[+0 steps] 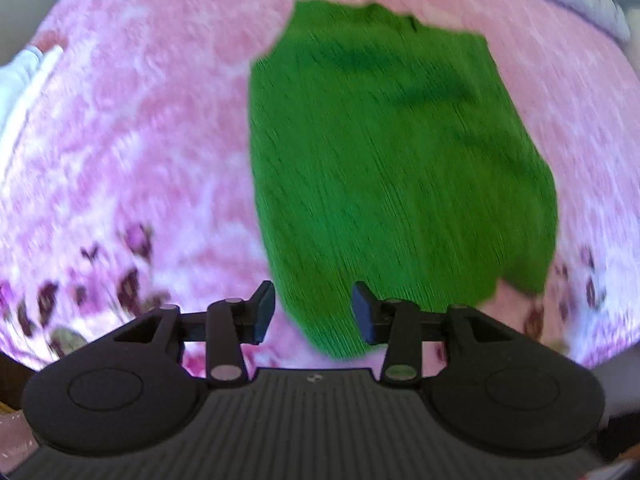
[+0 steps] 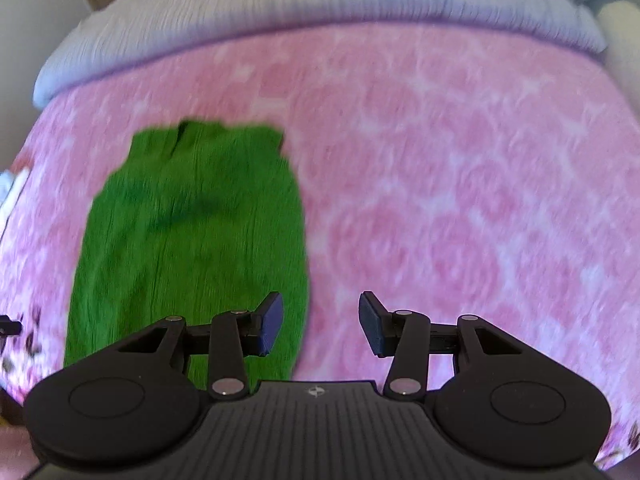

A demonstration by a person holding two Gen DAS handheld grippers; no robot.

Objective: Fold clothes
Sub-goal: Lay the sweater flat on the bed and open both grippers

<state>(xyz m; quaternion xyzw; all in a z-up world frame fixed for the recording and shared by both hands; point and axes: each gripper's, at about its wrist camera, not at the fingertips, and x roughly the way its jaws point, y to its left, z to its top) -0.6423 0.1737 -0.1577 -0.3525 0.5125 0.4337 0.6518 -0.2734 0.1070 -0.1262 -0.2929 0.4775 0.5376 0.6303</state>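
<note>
Green garment [image 1: 400, 168] lies ahead of the spread left gripper [image 1: 313, 312] and spread right gripper [image 2: 321, 322].

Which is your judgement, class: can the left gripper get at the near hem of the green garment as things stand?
Probably yes. The left gripper is open, holding nothing, and the green garment lies flat on the pink bedspread with its near hem between and just beyond the fingertips. Nothing lies across the way.
</note>
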